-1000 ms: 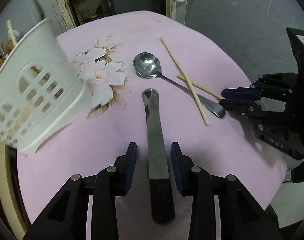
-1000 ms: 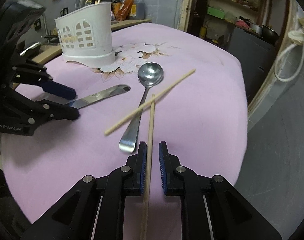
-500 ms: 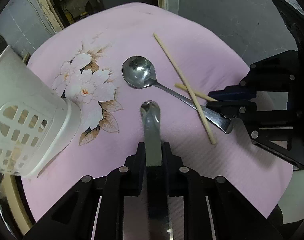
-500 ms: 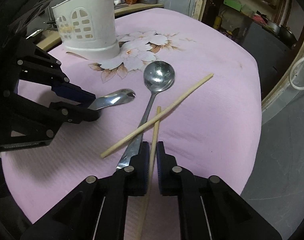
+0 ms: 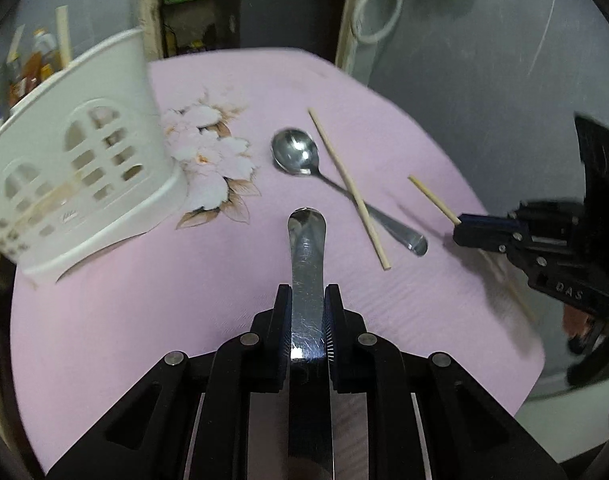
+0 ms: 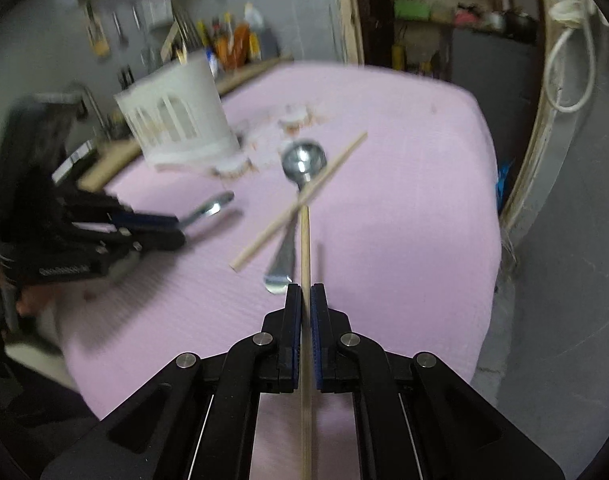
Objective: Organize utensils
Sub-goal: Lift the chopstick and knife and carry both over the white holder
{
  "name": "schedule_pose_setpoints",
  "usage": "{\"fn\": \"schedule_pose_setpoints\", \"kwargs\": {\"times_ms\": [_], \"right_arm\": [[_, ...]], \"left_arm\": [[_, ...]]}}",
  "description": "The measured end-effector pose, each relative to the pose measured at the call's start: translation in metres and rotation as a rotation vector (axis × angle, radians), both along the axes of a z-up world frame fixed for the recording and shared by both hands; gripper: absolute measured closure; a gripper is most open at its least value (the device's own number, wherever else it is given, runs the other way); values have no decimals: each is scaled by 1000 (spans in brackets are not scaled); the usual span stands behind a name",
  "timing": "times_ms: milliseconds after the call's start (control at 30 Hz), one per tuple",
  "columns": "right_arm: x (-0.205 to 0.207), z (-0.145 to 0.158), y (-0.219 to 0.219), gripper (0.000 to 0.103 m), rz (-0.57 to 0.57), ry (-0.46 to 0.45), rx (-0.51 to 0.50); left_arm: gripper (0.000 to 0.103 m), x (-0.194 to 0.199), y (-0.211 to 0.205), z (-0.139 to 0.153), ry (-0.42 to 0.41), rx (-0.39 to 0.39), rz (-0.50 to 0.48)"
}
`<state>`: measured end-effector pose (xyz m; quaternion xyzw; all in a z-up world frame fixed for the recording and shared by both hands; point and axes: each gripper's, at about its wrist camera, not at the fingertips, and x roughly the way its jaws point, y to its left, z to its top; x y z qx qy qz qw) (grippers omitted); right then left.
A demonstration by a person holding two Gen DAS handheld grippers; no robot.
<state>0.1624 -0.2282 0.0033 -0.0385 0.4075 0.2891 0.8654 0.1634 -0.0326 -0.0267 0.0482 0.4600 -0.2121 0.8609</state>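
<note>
My left gripper [image 5: 307,300] is shut on a flat steel knife [image 5: 306,248] whose rounded tip points away, raised off the pink cloth [image 5: 144,320]. To the right, my right gripper [image 5: 462,226] is shut on a wooden chopstick [image 5: 432,198], lifted at an angle. In the right wrist view that gripper [image 6: 305,292] clamps the chopstick [image 6: 304,248] between its pads. A steel spoon [image 5: 296,156] lies on the cloth with a second chopstick [image 5: 350,188] across its handle. The white slotted utensil caddy [image 5: 76,176] stands at the left.
A chopstick [image 5: 64,36] sticks up out of the caddy. Bottles [image 6: 232,44] and hanging tools stand behind the table. The cloth's edge [image 6: 492,240] drops to grey floor on the right, near a door frame with a white cable [image 6: 572,60].
The left jaws closed on the knife and the right jaws on the chopstick. Both utensils have since come up off the cloth. The spoon and other chopstick stayed put.
</note>
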Motion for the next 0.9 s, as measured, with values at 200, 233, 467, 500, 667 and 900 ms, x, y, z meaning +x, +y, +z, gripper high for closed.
{"fn": "schedule_pose_setpoints", "kwargs": {"times_ms": [200, 233, 467, 500, 667, 900], "right_arm": [[-27, 13, 9, 100, -39, -219, 113], [-29, 15, 11, 100, -38, -243, 123], [-39, 35, 30, 100, -17, -391, 176], [-39, 39, 32, 100, -20, -410, 192], [-35, 58, 39, 100, -10, -492, 301], [-16, 89, 64, 100, 26, -585, 453]], "left_arm": [[90, -10, 14, 11, -146, -92, 93], [90, -13, 15, 14, -180, -100, 106], [90, -30, 33, 45, -355, -143, 186], [90, -31, 35, 51, -390, -150, 203], [90, -35, 41, 69, -480, -191, 248], [90, -35, 62, 99, -566, -241, 295]]}}
